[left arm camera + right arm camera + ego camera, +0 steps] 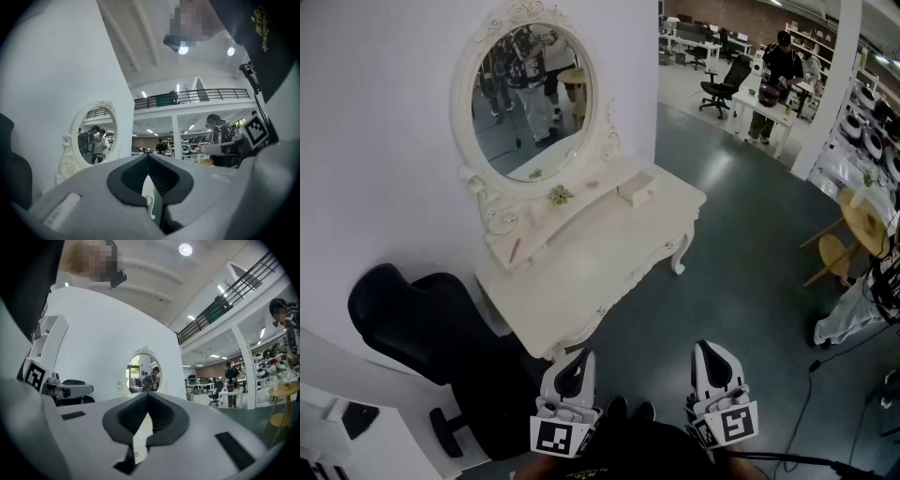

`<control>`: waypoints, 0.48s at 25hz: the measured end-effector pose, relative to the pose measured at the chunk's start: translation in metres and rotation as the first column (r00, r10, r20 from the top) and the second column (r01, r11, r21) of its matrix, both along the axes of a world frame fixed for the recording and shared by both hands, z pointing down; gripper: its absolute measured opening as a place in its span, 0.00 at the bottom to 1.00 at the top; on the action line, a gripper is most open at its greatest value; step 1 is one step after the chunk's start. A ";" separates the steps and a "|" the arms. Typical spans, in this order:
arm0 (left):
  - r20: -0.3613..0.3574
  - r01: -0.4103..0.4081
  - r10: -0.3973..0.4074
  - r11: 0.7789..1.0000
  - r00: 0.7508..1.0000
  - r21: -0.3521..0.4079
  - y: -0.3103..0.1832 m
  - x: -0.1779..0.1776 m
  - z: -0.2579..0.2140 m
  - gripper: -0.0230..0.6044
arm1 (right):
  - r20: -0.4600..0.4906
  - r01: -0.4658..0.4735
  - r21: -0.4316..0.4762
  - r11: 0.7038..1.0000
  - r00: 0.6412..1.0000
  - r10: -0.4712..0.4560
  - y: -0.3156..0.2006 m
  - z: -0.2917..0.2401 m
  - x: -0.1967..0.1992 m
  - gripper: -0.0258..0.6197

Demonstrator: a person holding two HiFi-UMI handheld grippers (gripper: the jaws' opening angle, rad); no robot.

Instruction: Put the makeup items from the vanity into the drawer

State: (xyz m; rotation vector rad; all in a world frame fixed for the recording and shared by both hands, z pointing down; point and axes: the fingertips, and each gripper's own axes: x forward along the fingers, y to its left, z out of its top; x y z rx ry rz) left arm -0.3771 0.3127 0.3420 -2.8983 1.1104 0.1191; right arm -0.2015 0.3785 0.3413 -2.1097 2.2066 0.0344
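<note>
Vanity (609, 258): white, carved, oval mirror (534, 94) | left tongs (578, 364): ribbed jaws together, empty | right tongs (710, 354): likewise

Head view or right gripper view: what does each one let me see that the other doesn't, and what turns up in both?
Only the head view: the vanity's full tabletop, the small green plant on its shelf, and the left gripper and right gripper from above. Only the right gripper view: the upper-floor railing, a ceiling light, and its own jaws close up, shut on nothing. Both: the oval mirror and a person at a white table far behind.
</note>
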 end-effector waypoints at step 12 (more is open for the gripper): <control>-0.016 0.003 -0.003 1.000 1.000 0.009 -0.004 0.002 -0.001 0.07 | 0.001 0.000 0.015 1.000 1.000 0.000 -0.004 -0.002 0.004 0.04</control>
